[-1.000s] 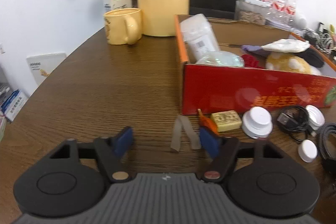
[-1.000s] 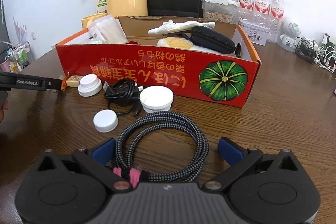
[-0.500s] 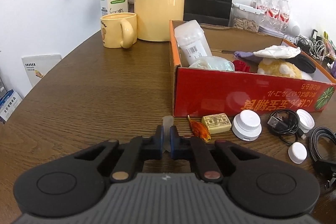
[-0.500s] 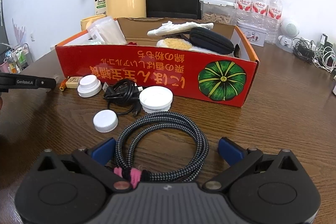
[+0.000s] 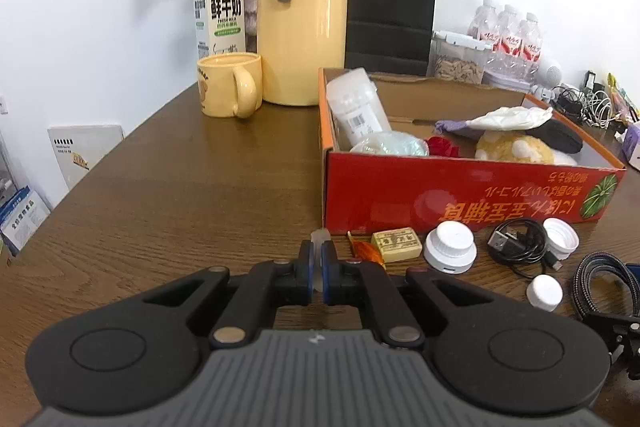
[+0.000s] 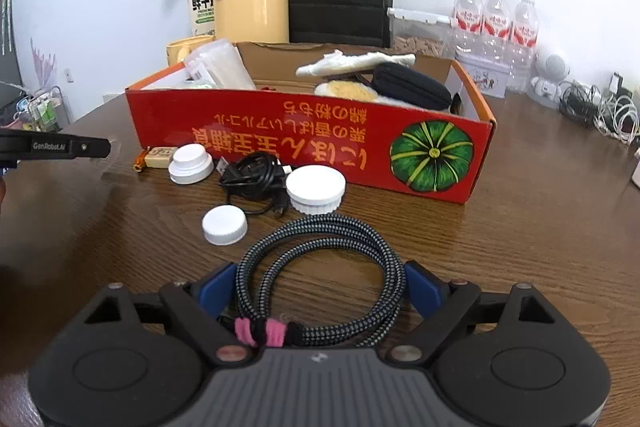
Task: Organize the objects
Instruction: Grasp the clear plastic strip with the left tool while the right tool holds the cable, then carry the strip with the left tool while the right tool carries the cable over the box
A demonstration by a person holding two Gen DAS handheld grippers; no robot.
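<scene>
Your left gripper [image 5: 318, 277] is pinched tight on a pale translucent strip [image 5: 320, 239] poking up between the fingers, just short of the red box [image 5: 460, 199] corner, with an orange wrapper [image 5: 366, 251], tan block [image 5: 397, 244] and white cap [image 5: 450, 251] lined up beside it.

Left gripper [image 5: 319, 269] sits low over the brown wooden worktop [image 5: 168, 195], just off the near left corner of the red cardboard box [image 5: 460, 201], its blue-padded jaws pinched together on a small translucent strip [image 5: 320, 241] that pokes out beyond the tips. From the right wrist view, that same gripper [image 6: 105, 146] reaches in level from the left edge, short of the box's left end. Right gripper [image 6: 318, 285] hovers in front of the box's long red face, jaws spread wide, one blue pad either side of the coiled black-and-grey braided cable [image 6: 320, 259], the pads close beside it.
</scene>
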